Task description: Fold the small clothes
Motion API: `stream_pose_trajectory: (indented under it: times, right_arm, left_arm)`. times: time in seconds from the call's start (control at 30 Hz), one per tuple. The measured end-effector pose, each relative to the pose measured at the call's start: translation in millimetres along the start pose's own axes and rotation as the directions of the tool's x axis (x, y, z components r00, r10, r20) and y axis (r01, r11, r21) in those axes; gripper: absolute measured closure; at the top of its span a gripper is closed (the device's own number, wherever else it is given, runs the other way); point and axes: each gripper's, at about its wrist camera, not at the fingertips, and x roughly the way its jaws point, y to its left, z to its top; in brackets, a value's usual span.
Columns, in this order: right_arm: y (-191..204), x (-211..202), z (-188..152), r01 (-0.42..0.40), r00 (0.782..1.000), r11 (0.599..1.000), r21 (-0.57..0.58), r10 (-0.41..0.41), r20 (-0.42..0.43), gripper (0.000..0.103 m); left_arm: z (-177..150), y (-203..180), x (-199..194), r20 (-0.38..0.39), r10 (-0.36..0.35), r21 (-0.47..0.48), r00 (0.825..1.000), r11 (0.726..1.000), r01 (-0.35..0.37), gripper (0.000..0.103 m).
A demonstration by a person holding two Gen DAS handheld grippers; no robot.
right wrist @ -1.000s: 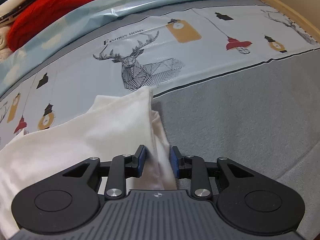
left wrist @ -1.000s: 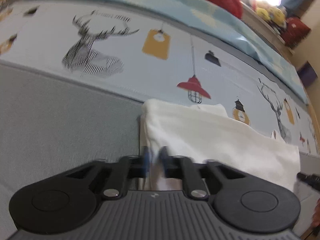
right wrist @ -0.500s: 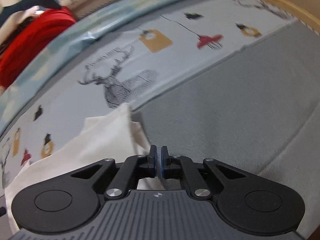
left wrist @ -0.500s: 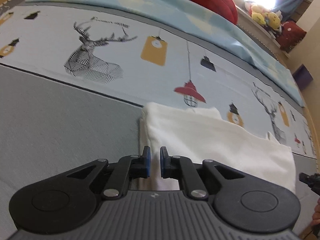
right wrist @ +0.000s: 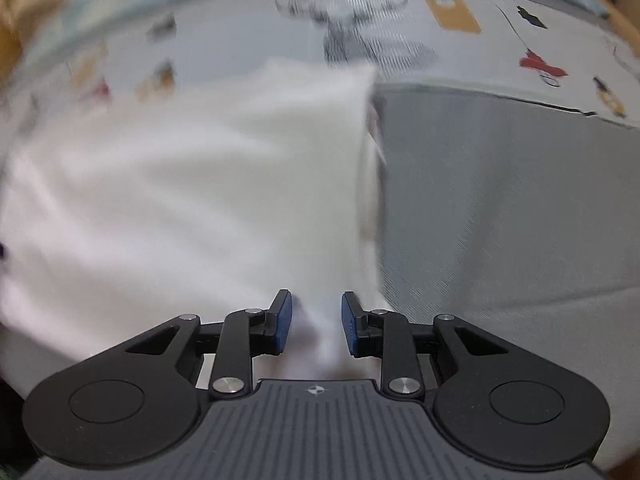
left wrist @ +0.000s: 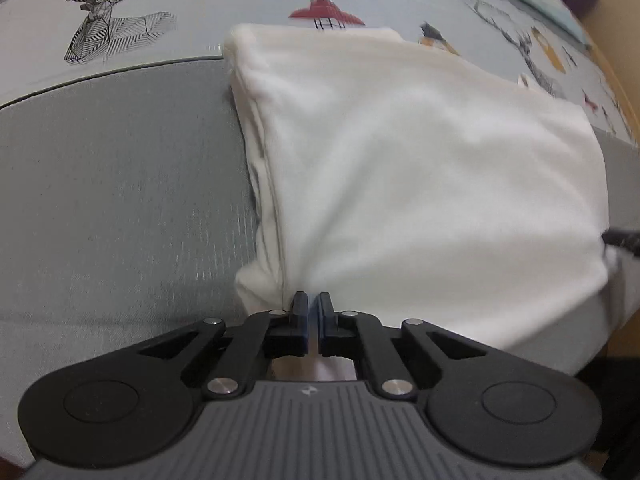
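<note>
Gripping white garment (left wrist: 420,168) edge, left tongs (left wrist: 313,312)

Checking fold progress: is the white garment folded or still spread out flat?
Folded. The white garment lies as a compact rectangle on the grey bedcover, with stacked layered edges visible along its left side.

grey bedsheet (left wrist: 120,208), deer-and-lantern print band (left wrist: 120,28)

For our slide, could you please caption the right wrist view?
Right gripper opening around a white garment fold on the grey bedding.
</note>
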Motion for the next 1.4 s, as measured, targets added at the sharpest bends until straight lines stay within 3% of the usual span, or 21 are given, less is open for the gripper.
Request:
stream_pose_trajectory:
  times: [0.1, 0.17, 0.23, 0.3, 0.37, 0.43, 0.47, 0.5, 0.6, 0.7, 0.83, 0.97, 1.03, 1.07, 1.23, 1.3, 1.4]
  right_arm:
    - [0, -13, -2, -0.004, 0.999, 1.000, -0.002, 0.004, 0.035, 0.075]
    - [0, -21, -7, -0.011, 0.999, 1.000, -0.009, 0.012, 0.048, 0.074]
    - [3, -19, -14, 0.001, 1.000, 0.999, -0.037, 0.000, 0.012, 0.074]
    - [4, -11, -22, 0.057, 0.997, 0.995, -0.076, -0.061, -0.047, 0.074]
    - [9, 0, -29, 0.130, 0.985, 0.982, -0.136, -0.143, -0.093, 0.070]
    - [11, -3, -30, 0.148, 0.983, 0.976, -0.157, -0.163, -0.085, 0.069]
    - [11, -6, -29, 0.149, 0.984, 0.978, -0.149, -0.161, -0.073, 0.069]
    - [11, -11, -27, 0.150, 0.986, 0.979, -0.135, -0.158, -0.045, 0.069]
    - [9, -31, -18, 0.167, 0.984, 0.982, -0.086, -0.160, 0.083, 0.069]
    - [0, -48, -9, 0.176, 0.969, 0.984, 0.008, -0.175, 0.174, 0.069]
    - [-22, -53, -3, 0.143, 0.962, 0.979, 0.143, -0.172, 0.213, 0.069]
    - [-36, -54, -2, 0.113, 0.963, 0.967, 0.229, -0.164, 0.215, 0.069]
    - [-41, -56, 2, 0.113, 0.960, 0.962, 0.248, -0.170, 0.223, 0.069]
    - [-42, -57, 3, 0.117, 0.958, 0.960, 0.253, -0.176, 0.225, 0.069]
    - [-46, -61, 6, 0.134, 0.953, 0.946, 0.295, -0.205, 0.223, 0.069]
    - [-47, -62, 7, 0.127, 0.952, 0.936, 0.327, -0.208, 0.224, 0.069]
    - [-47, -62, 9, 0.098, 0.955, 0.922, 0.373, -0.193, 0.225, 0.069]
  left_arm:
    - [-8, -8, -17, 0.051, -0.042, 0.038, 0.998, 0.998, 0.041, 0.089]
    - [-15, -12, -15, 0.020, -0.058, 0.055, 0.998, 0.997, 0.057, 0.088]
    - [-24, -14, 1, -0.064, 0.010, 0.093, 0.998, 0.996, -0.004, 0.088]
    - [-30, -16, 4, -0.072, 0.055, 0.142, 0.996, 0.989, -0.044, 0.087]
    - [-26, -8, -3, -0.054, 0.034, 0.077, 0.998, 0.997, -0.030, 0.086]
    - [-20, 8, -17, 0.037, 0.022, -0.026, 0.999, 0.999, -0.021, 0.079]
    - [-16, 19, -25, 0.090, 0.010, -0.097, 0.996, 0.995, -0.001, 0.067]
    - [-13, 28, -30, 0.130, 0.004, -0.162, 0.991, 0.987, 0.018, 0.058]
    - [-6, 50, -35, 0.215, -0.054, -0.301, 0.975, 0.946, 0.119, 0.050]
    - [-1, 53, -19, 0.205, -0.109, -0.346, 0.973, 0.922, 0.176, 0.044]
    - [9, 49, -2, 0.159, -0.076, -0.329, 0.984, 0.936, 0.125, 0.044]
    - [16, 46, 15, 0.146, -0.097, -0.309, 0.985, 0.941, 0.138, 0.048]
    - [17, 41, 17, 0.141, -0.076, -0.236, 0.987, 0.966, 0.108, 0.064]
    - [18, 39, 18, 0.141, -0.092, -0.220, 0.986, 0.968, 0.122, 0.078]
    - [16, 43, 4, 0.168, -0.075, -0.219, 0.983, 0.969, 0.111, 0.085]
    - [13, 39, -10, 0.182, 0.034, -0.160, 0.983, 0.987, -0.005, 0.085]
    - [2, 48, -23, 0.147, 0.249, -0.152, 0.957, 0.962, -0.227, 0.085]
